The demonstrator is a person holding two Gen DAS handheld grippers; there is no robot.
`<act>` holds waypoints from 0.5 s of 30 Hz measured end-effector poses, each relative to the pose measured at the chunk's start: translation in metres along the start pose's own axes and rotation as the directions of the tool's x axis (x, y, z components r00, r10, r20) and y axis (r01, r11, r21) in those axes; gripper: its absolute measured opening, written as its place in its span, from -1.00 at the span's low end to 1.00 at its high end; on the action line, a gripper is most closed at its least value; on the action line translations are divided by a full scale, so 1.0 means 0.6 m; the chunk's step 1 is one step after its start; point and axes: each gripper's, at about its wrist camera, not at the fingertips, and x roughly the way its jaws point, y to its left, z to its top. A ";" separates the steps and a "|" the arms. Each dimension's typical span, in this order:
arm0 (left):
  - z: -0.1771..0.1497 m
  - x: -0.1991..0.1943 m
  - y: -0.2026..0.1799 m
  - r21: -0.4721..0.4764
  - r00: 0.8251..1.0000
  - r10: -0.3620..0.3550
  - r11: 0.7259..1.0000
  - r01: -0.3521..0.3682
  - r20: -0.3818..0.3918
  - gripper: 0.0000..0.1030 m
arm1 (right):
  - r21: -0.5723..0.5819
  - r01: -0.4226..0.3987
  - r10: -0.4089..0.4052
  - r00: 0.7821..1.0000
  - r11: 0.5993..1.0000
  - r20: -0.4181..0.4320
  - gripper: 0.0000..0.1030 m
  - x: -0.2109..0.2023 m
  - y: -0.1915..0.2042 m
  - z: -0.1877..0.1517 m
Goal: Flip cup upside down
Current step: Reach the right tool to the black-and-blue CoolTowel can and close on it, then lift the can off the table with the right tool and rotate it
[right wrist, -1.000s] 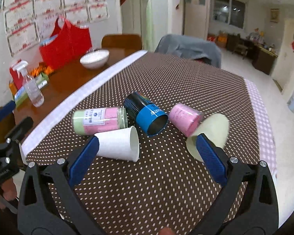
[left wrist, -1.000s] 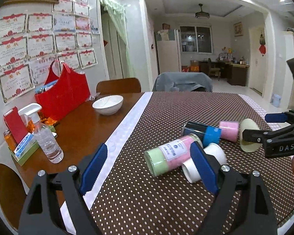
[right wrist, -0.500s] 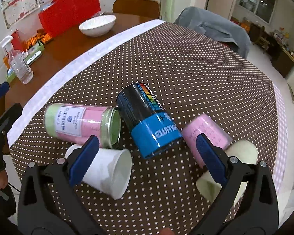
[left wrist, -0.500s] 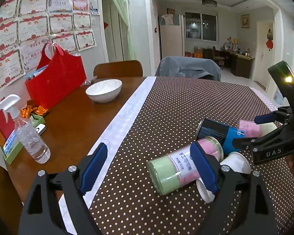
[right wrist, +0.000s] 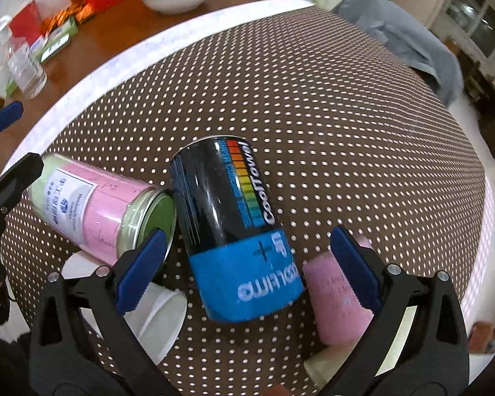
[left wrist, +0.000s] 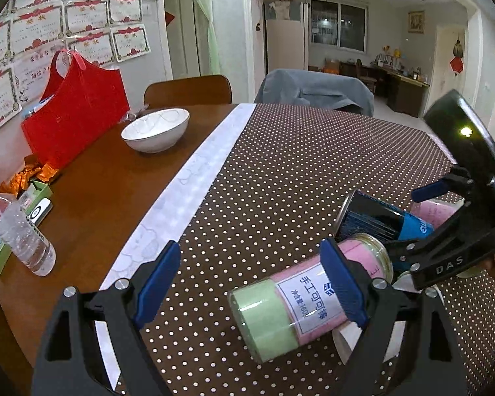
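Note:
Several cups lie on their sides on the dotted brown cloth [right wrist: 313,99]. A black and blue can-shaped cup [right wrist: 234,231] lies between the open fingers of my right gripper [right wrist: 247,264], not touched. A pink and green jar [right wrist: 92,211] lies to its left, a white paper cup [right wrist: 158,316] below that, a pink cup [right wrist: 336,297] at the right. In the left wrist view my left gripper [left wrist: 250,283] is open and empty; the jar [left wrist: 300,297] lies by its right finger, with the black and blue cup [left wrist: 379,221] and the right gripper [left wrist: 445,250] beyond.
A white bowl [left wrist: 155,128], a red bag [left wrist: 72,112] and a clear spray bottle [left wrist: 19,237] stand on the bare wooden table [left wrist: 109,191] at the left. Chairs stand at the far edge. The cloth's white border [left wrist: 188,184] runs along the table.
My right gripper has moved forward and down over the black and blue cup, which now lies between its fingers. My left gripper has shifted left and lower beside the jar.

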 end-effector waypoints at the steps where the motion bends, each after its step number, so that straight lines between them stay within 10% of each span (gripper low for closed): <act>1: 0.000 0.002 0.000 -0.001 1.000 0.001 1.000 -0.001 -0.002 0.65 | -0.013 -0.008 0.007 1.000 1.000 -0.012 0.88 0.004 -0.001 0.005; 9: -0.002 0.004 0.001 -0.006 1.000 0.005 1.000 -0.005 -0.010 0.65 | -0.028 -0.100 0.097 0.991 0.995 -0.090 0.28 0.047 -0.006 0.027; 15: -0.006 -0.006 0.006 -0.010 1.000 0.008 1.000 -0.008 -0.007 0.65 | 0.027 -0.110 0.111 0.992 0.994 -0.053 0.28 0.034 -0.027 0.017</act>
